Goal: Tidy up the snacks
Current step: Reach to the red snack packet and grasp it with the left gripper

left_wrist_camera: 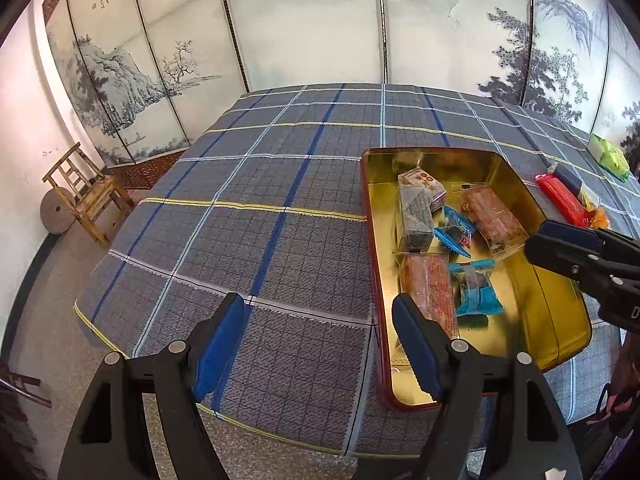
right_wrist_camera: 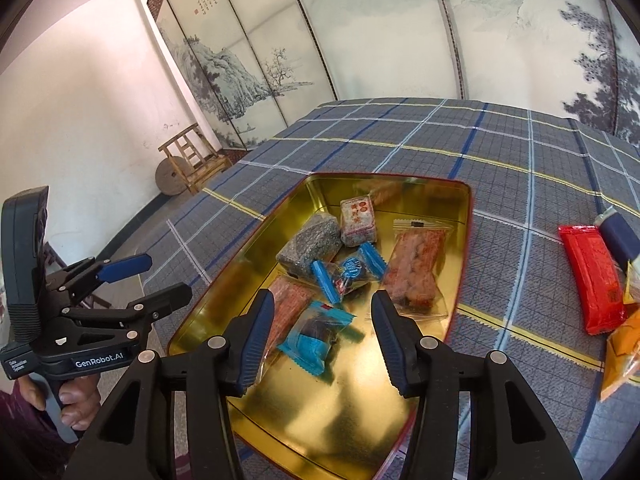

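Note:
A gold tin (right_wrist_camera: 320, 400) with a red rim sits on the plaid tablecloth and holds several wrapped snacks. Among them are a blue packet (right_wrist_camera: 316, 336), a second blue packet (right_wrist_camera: 348, 272), an orange-red packet (right_wrist_camera: 416, 272) and a dark sesame block (right_wrist_camera: 310, 246). My right gripper (right_wrist_camera: 322, 300) hangs open over the tin; the blue packet lies below its fingers, untouched. My left gripper (left_wrist_camera: 318, 304) is open over bare cloth, its right finger above the tin's (left_wrist_camera: 560, 320) near-left rim. Outside the tin, to the right, lie a red packet (right_wrist_camera: 592, 276), a dark blue one (right_wrist_camera: 620, 236) and an orange one (right_wrist_camera: 624, 352).
A green packet (left_wrist_camera: 608, 152) lies far right on the cloth. Painted folding screens stand behind the table. A wooden chair (left_wrist_camera: 88, 192) and a round stone (left_wrist_camera: 56, 210) stand on the floor to the left. The table's near edge runs just below my left gripper.

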`<state>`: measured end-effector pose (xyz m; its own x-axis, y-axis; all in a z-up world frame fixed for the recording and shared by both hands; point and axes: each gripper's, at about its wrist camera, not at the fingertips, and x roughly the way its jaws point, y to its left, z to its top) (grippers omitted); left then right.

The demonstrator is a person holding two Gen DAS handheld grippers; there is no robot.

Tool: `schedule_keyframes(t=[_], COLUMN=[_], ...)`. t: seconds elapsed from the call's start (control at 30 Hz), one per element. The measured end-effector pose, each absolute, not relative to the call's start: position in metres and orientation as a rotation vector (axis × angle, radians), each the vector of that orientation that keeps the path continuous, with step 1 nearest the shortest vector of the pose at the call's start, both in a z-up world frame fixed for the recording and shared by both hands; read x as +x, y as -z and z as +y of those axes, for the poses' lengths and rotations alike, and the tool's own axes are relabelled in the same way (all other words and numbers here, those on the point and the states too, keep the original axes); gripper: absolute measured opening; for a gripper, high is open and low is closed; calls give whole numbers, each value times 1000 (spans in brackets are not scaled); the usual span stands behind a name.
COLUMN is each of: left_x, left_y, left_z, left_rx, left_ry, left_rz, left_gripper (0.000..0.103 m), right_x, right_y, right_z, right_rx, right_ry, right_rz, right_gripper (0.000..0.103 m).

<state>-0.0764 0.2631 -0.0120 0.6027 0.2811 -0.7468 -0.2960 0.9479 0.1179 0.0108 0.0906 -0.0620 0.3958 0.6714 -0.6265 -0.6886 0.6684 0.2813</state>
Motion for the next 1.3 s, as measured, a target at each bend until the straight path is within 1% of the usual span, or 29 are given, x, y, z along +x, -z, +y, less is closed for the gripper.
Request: schedule_keyframes(t=[0.13,0.3,0.43,0.53,0.77,0.9,1.03,1.1,1.2,1.3], left_x=[-75,-72,-68,-65,-48,-32,-6,11,40,76], left_y=[10,5,1,-3,-17,-33,-42,-46,-48,-43], left_z=[258,249,238,227,190,161,131,116,94,74], left_rx=[-5,19,43,67,113,112,82,65,36,-3], left_ry=[-330,-323,-314,-302,-213,-127,-13,28,79,115], left_rz=[862,863,859,856,874,872,911,929,957,997], left_gripper=[73,73,77,77,78,78,78,78,78,78], right_x=[11,17,24,28,39,51,59,62,64,65], right_y=[61,64,70,73,76,84,92,92,93,94], right_z=[58,1,-55,-100,-176,-200,-211,-215,-218,-217], right_rx=[-3,30,64,82,16,-23,-33,-11,4,9], right_ry=[-801,-690,-565,-464,-251,-188,-176,-190,-210,-229], right_rz=[763,753,749,748,746,778,796,798,799,804], right_gripper=[60,63,65,66,70,70,70,70,73,73])
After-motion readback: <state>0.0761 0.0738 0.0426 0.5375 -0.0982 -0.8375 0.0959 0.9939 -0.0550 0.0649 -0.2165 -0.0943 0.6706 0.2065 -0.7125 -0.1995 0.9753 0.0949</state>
